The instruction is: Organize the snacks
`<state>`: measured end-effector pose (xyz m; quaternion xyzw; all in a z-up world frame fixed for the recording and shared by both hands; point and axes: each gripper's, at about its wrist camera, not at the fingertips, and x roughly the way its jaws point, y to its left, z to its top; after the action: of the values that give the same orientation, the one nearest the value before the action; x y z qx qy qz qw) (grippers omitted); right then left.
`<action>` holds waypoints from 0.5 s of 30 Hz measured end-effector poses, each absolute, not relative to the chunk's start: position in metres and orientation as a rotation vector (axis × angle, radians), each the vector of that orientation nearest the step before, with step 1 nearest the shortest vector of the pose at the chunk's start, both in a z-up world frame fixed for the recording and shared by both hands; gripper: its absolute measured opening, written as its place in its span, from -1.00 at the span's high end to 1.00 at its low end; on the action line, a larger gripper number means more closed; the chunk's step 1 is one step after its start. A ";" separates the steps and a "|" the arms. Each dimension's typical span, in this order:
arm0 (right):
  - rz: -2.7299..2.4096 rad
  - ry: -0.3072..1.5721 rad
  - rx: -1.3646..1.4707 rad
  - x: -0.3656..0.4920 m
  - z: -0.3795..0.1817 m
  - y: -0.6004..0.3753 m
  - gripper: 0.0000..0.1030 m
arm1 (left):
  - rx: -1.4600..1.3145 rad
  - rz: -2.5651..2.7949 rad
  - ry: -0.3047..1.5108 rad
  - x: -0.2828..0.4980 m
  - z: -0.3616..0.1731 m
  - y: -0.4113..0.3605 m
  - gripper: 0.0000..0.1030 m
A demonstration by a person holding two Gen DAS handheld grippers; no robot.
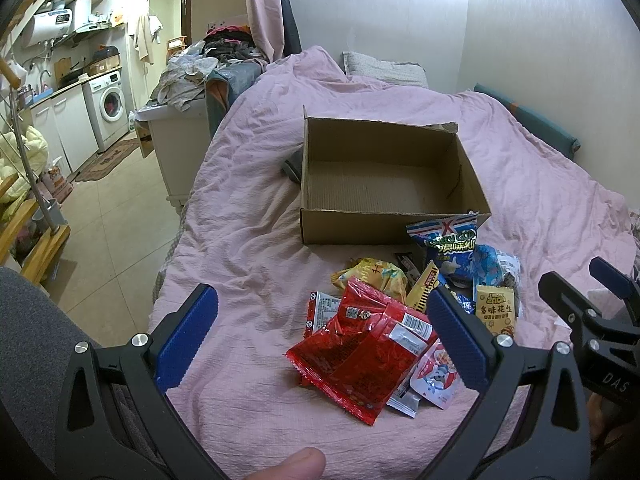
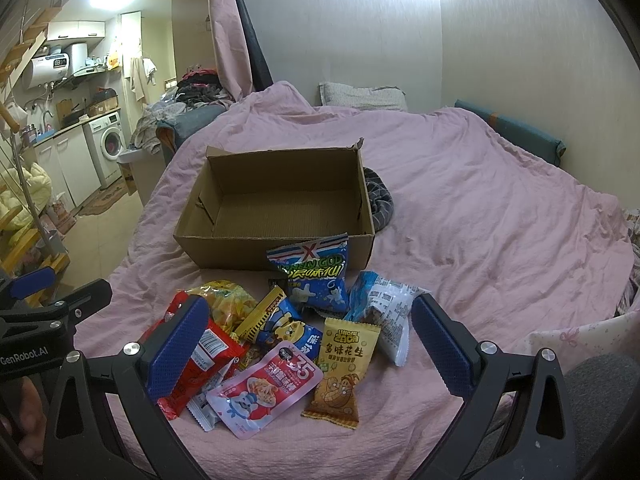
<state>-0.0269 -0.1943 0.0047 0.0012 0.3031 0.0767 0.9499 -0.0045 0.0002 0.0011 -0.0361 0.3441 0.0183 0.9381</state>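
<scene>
- On the left wrist view, I see my left tongs (image 1: pixel 322 334) spread wide with nothing between the blue pads, hovering above the near side of the pink bed cover (image 1: pixel 248 208).
- Beyond them sits the open cardboard box (image 1: pixel 384 216), upright on the bed, with no snacks inside.
- Just in front of the box, toward me, lies the snack pile: a red packet (image 1: pixel 360 360) nearest my tongs, a yellow puffed bag (image 1: pixel 374 276) behind it, and a blue-and-white bag (image 1: pixel 448 248) leaning against the box's front wall.
- A yellow peanut sachet (image 1: pixel 496 308) lies at the pile's right side, farther from the box than the blue-and-white bag.
- My right tongs (image 1: pixel 588 280) show at the right edge, also spread apart.
- From the right wrist view, my right tongs (image 2: pixel 310 346) are wide and grip nothing, poised over the same pile in front of the box (image 2: pixel 276 212).
- Closest to me, farthest from the box, are a pink pouch (image 2: pixel 264 392) and the peanut sachet (image 2: pixel 344 368), touching side by side.
- The blue-and-white bag (image 2: pixel 312 276) rests against the box's front wall; a grey striped cloth (image 2: pixel 380 200) lies just beside the box's right wall.
- My left tongs (image 2: pixel 60 292) appear at the left edge, parted.
</scene>
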 end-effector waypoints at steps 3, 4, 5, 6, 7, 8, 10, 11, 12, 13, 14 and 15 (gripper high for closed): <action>0.156 0.616 0.003 -0.027 0.006 -0.194 -1.00 | -0.074 0.038 0.703 -0.003 0.000 -0.001 -1.00; 0.156 0.617 0.003 -0.026 0.006 -0.194 -1.00 | -0.074 0.038 0.703 -0.003 0.000 -0.001 -1.00; 0.157 0.617 0.003 -0.026 0.006 -0.194 -1.00 | -0.074 0.038 0.703 -0.003 0.000 -0.001 -1.00; 0.156 0.616 0.003 -0.026 0.006 -0.194 -1.00 | -0.074 0.038 0.702 -0.003 0.000 -0.001 -1.00; 0.156 0.615 0.003 -0.027 0.006 -0.195 -1.00 | -0.074 0.038 0.701 -0.003 0.000 -0.001 -1.00; 0.157 0.615 0.002 -0.027 0.006 -0.194 -1.00 | -0.073 0.038 0.701 -0.003 0.000 -0.001 -1.00; 0.156 0.615 0.001 -0.027 0.006 -0.194 -1.00 | -0.074 0.039 0.701 -0.002 -0.002 0.002 -1.00; 0.157 0.615 0.002 -0.027 0.005 -0.195 -1.00 | -0.074 0.039 0.702 -0.002 -0.002 0.002 -1.00; 0.157 0.615 0.002 -0.027 0.005 -0.194 -1.00 | -0.074 0.039 0.701 -0.002 -0.002 0.002 -1.00; 0.157 0.615 0.001 -0.027 0.006 -0.194 -1.00 | -0.074 0.039 0.701 -0.002 -0.002 0.002 -1.00; 0.156 0.614 0.000 -0.027 0.006 -0.194 -1.00 | -0.073 0.039 0.701 -0.002 -0.002 0.002 -1.00; 0.156 0.615 0.002 -0.027 0.005 -0.194 -1.00 | -0.073 0.039 0.700 -0.002 -0.002 0.002 -1.00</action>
<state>-0.0268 -0.1945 0.0054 0.0008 0.3023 0.0768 0.9501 -0.0024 0.0019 -0.0020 -0.0360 0.3429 0.0189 0.9385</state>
